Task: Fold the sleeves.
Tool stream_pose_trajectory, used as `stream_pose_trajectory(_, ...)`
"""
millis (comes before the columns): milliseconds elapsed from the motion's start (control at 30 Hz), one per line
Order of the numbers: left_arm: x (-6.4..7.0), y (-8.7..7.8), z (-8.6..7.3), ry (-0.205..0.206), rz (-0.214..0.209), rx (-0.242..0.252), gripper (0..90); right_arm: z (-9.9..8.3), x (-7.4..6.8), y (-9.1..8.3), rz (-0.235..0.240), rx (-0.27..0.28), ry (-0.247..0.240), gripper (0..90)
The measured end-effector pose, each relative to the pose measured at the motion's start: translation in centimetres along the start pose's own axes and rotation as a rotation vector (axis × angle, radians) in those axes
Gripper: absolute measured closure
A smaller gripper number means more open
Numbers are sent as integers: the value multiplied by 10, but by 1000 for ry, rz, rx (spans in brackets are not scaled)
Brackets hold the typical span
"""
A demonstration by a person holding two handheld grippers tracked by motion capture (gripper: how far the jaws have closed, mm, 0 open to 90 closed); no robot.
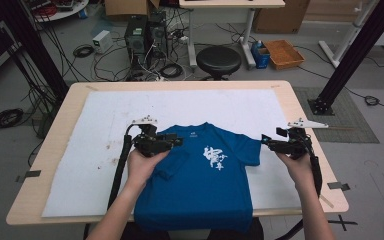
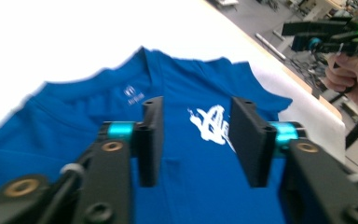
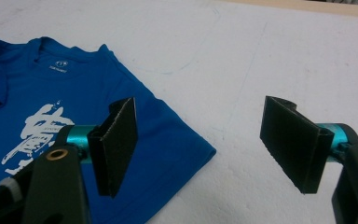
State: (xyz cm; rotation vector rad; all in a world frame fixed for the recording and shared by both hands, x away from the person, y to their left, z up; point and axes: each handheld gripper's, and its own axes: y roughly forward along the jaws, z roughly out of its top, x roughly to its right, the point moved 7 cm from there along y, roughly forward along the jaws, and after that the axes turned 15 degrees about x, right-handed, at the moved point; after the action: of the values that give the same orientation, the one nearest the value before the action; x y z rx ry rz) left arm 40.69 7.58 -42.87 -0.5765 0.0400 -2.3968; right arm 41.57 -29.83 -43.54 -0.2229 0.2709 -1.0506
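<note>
Blue cotton T-shirt (image 1: pixel 200 175) with a white brush-style print on the chest lies face up on a white padded mat (image 1: pixel 95 130) that covers a light wooden table (image 1: pixel 305 120). In the high view its collar points away from the person and its hem hangs over the near table edge. The shirt's sleeve on the person's left is folded in over the chest. The left gripper (image 1: pixel 176 141), held in the person's left hand (image 1: pixel 142 165), sits over that folded shoulder, near the collar. The right gripper (image 1: pixel 266 140), in the right hand (image 1: pixel 297 162), sits over the mat just beside the tip of the other sleeve.

In the left gripper view, the two black jaws stand parted with nothing between them. The shirt (image 2: pixel 177 140) lies beneath and beyond them, and the white print (image 2: pixel 209 123) shows through the gap. The other gripper appears at the upper right corner.

In the right gripper view, the jaws stand wide apart and hold nothing. One jaw is over the sleeve edge of the shirt (image 3: pixel 158 135); the other is over bare mat (image 3: pixel 270 60).
</note>
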Motion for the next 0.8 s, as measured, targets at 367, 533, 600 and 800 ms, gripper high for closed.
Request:
stream_pose_trajectory(367, -27, -72, 12, 190, 78, 98, 452, -14, 10, 11, -14, -54, 53, 552)
stream_pose_trajectory(533, -45, -97, 13, 170, 110, 126, 452, -23, 20, 26, -40, -98, 77, 600)
stream_pose_trajectory(600, -50, -102, 12, 166, 119, 129, 452, -26, 22, 31, -36, -115, 95, 615)
stream_pose_trajectory(800, -63, -110, 10, 152, 136, 127, 452, -33, 21, 42, -36, -148, 110, 626)
